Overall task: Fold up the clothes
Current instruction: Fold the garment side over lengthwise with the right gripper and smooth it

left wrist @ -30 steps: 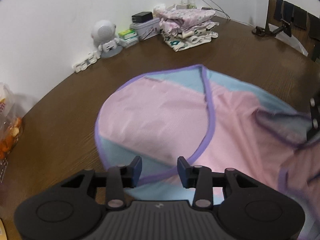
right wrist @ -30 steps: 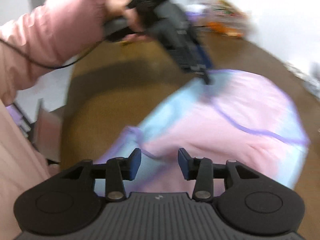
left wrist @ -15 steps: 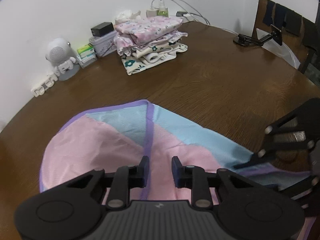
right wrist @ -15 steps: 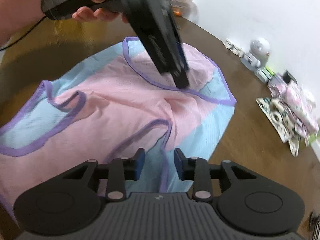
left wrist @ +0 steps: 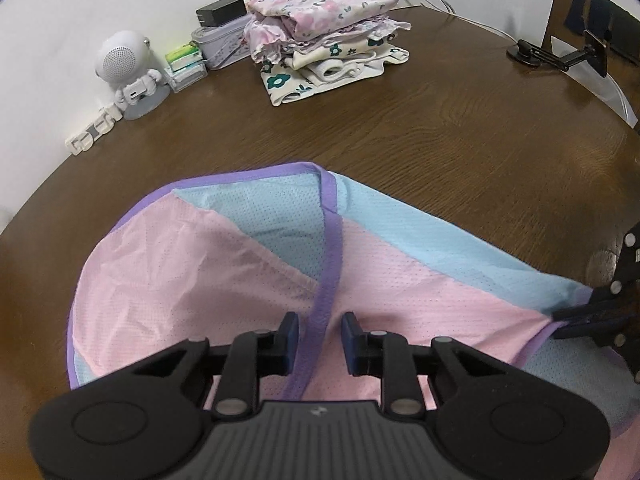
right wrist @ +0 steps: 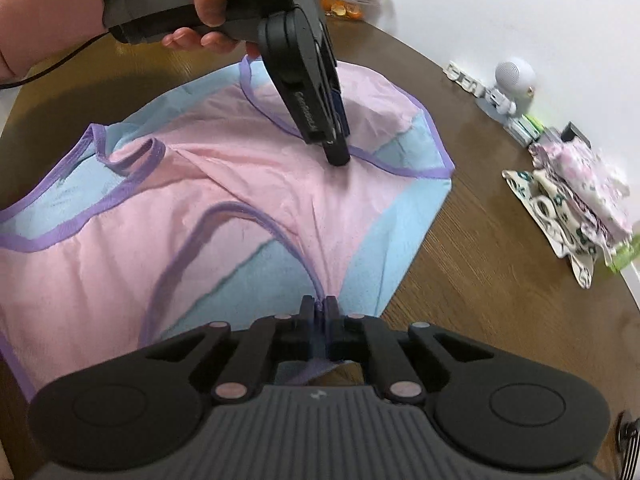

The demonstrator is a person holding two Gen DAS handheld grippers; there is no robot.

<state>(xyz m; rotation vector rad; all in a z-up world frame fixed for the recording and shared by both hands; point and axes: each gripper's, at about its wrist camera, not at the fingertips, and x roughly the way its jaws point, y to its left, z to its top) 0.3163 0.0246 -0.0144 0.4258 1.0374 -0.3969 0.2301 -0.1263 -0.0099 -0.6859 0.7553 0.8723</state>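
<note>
A pink and light-blue mesh vest with purple trim lies spread on the brown table. My left gripper is open low over it, a strip of purple trim running between its fingers. In the right wrist view, a hand holds the left gripper, whose tips touch the vest's middle. My right gripper is shut on the vest's near edge, where trim and blue fabric bunch. It also shows at the right edge of the left wrist view, right gripper, pinching that edge.
A stack of folded clothes sits at the back by the wall, next to a tin box and a white robot-shaped speaker. A phone holder and a chair stand at the far right. A snack bag lies behind the vest.
My right gripper has closed on the vest's edge; it was open before. My left gripper came down closer over the purple trim, its fingers narrower than a second ago.
</note>
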